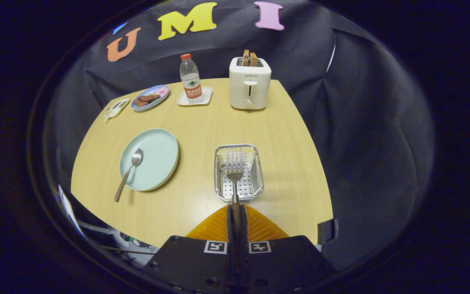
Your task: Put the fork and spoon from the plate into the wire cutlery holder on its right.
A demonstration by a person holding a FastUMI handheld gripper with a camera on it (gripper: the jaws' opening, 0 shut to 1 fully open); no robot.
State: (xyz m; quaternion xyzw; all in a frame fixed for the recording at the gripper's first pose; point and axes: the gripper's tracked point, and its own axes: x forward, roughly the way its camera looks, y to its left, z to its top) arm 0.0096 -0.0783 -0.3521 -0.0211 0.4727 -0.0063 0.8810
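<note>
The gripper [235,212] has its fingers closed together on the handle of the fork [234,167], with both pressing on it. The fork extends forward from the fingertips, tines pointing away, and is held over the wire cutlery holder [255,185]. Whether the tines are inside the basket or above its rim cannot be determined. The spoon [129,169] lies on the pale green plate [159,157], bowl on the plate and handle overhanging the near rim onto the surface. The plate stands to the left of the holder, well apart from it.

Risks from this state:
- Releasing the fork while it lies nearly level may leave it bridged across the rim, or let it tip out over the near wall.
- Tines catching in the wire wall may drag or tilt the light holder.
- The thin handle may pivot between the fingers if it strikes the rim.

The surface [202,122] is a light wood-grain tabletop. At its far side stand a white toaster [250,83] holding two slices, a water bottle [190,77] on a small white tray [206,96], and a patterned plate of food [150,98]. Black cloth encloses the booth.
</note>
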